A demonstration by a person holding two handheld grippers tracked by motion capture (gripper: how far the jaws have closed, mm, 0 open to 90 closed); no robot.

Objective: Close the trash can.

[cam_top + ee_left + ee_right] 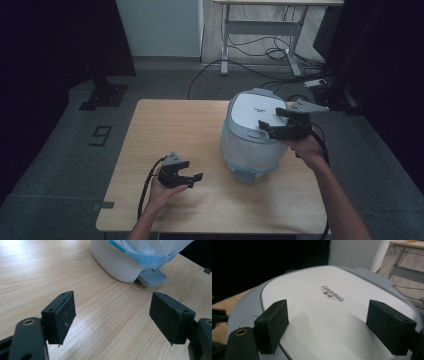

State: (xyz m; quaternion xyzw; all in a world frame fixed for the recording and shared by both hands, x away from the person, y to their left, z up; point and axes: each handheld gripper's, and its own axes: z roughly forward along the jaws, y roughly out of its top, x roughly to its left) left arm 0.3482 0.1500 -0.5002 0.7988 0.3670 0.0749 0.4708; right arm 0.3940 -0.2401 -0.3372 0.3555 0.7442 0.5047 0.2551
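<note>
Now right gripper (276, 123), jaws wide, hovers over lid of bin (252, 132) at table (165, 125) right, left gripper (191, 179) wide w/ nothing; careless push may tip bin.

A square table top of pale, light-grained wood (165, 125) stands on a grey carpeted floor (60, 165); toward its right half rests a white, rounded pedal bin with a grey lid and a translucent plastic liner (252, 135); the bin's flat grey foot pedal (152, 277) lies low against the wood at the near side; the bin's white base (115, 265) sits directly on the boards.
</note>
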